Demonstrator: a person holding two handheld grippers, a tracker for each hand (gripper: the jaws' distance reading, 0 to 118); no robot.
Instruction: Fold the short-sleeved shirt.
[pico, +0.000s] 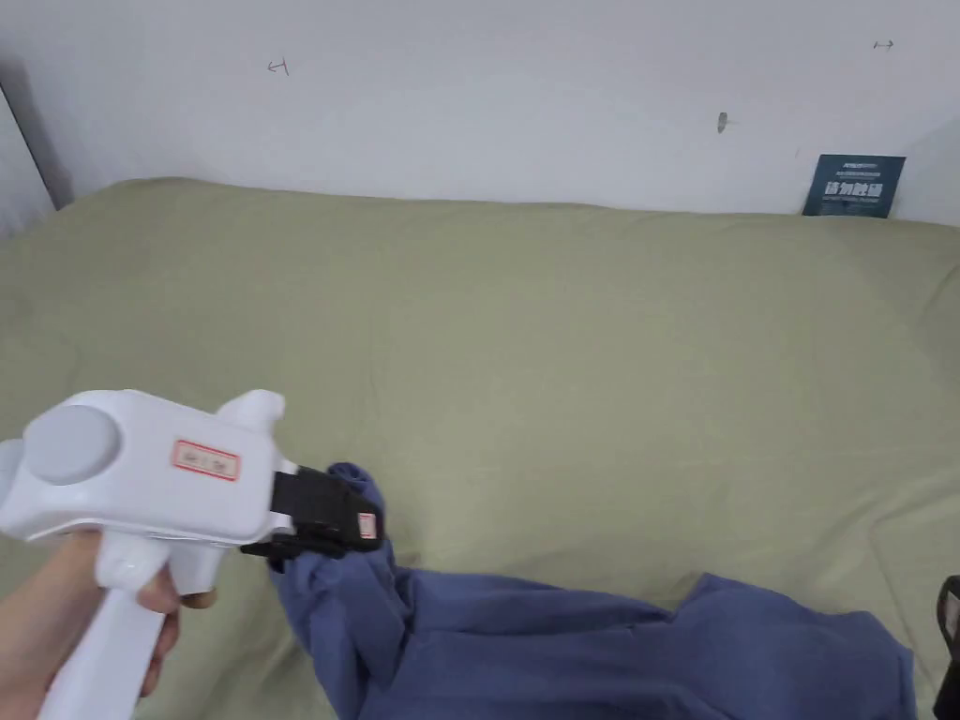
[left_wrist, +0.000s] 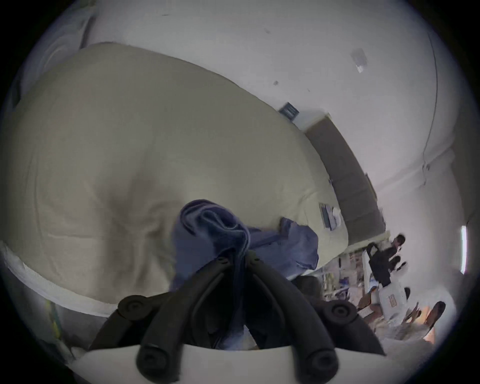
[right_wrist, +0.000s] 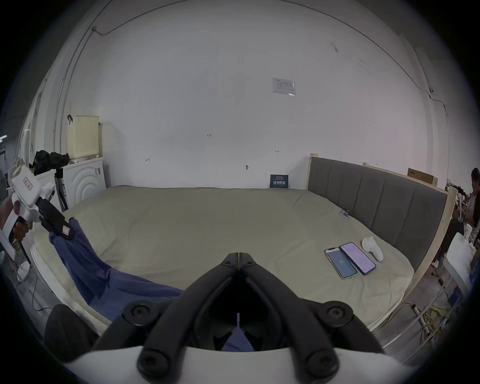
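A crumpled blue short-sleeved cotton shirt (pico: 600, 647) is seen lying along the near edge of a wide bed covered with an olive-green sheet (pico: 581, 356). One bunched end of the shirt is raised off the sheet, clamped between both black jaws of the white pistol-shaped left gripper (pico: 361, 525), which is held in a hand (pico: 56, 619) at the lower left of the head view. In the left gripper view the jaws are seen pressed together on a thick fold of the blue fabric (left_wrist: 207, 233), the remainder trailing away across the sheet.

In the right gripper view the right gripper (right_wrist: 239, 256) is shown with its jaw tips brought together, no gap between them; a strip of blue fabric is visible low between the jaws, near their base, but whether it is pinched cannot be told. From that view the shirt (right_wrist: 104, 280) is seen hanging from the left gripper (right_wrist: 66, 232) and sloping down toward the camera.

Two dark smartphones (right_wrist: 349, 259) are laid side by side on the sheet, near a grey padded headboard (right_wrist: 376, 205), with a small white object (right_wrist: 372, 248) just beside them
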